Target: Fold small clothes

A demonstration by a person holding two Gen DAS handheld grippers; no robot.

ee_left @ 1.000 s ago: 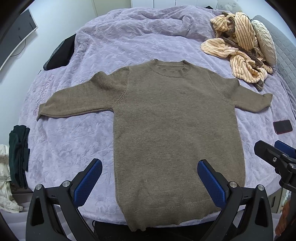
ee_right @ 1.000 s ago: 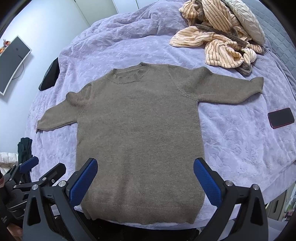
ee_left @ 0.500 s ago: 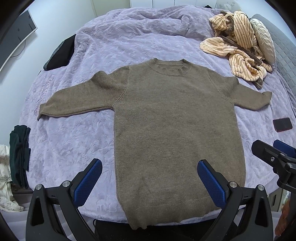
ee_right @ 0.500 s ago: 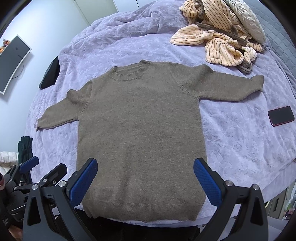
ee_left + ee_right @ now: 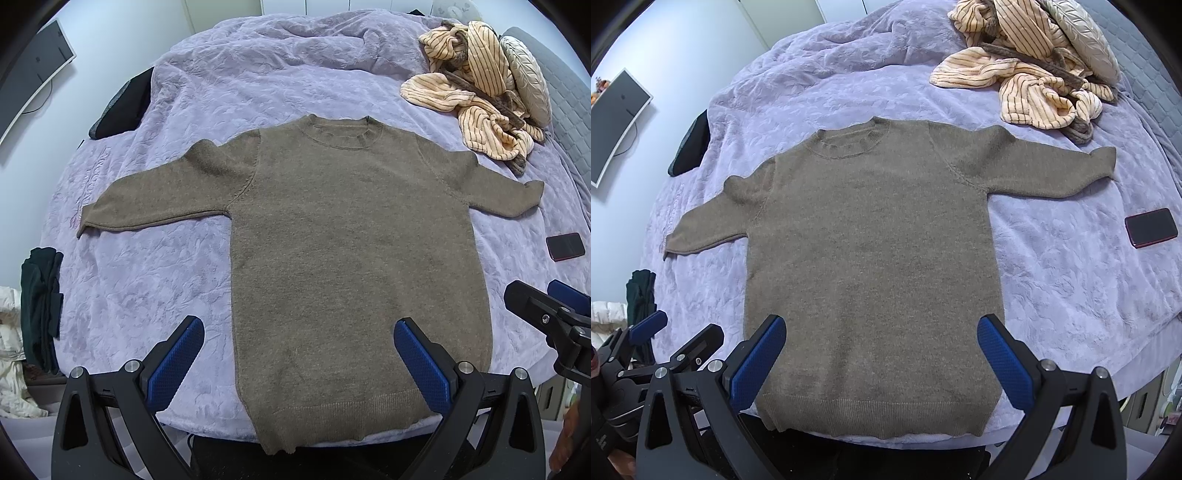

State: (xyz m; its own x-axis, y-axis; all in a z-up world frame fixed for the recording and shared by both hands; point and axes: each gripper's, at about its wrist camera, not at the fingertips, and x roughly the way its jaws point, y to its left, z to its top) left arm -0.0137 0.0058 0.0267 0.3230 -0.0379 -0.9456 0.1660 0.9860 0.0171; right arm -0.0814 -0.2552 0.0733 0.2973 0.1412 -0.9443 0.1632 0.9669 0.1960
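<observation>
Brown sweater (image 5: 351, 251) lies ahead of both wide-spread, empty grippers (image 5: 298, 360) (image 5: 881, 350); knit could be bunched if one layer is pinched.

Brown knit sweater (image 5: 354, 251) lying flat, front up, on the bed (image 5: 147, 280); both sleeves spread outward, ribbed hem at the near edge.

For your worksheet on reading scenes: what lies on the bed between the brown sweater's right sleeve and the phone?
Nothing: in the right wrist view only bare purple blanket separates the sweater sleeve from the phone.
</observation>
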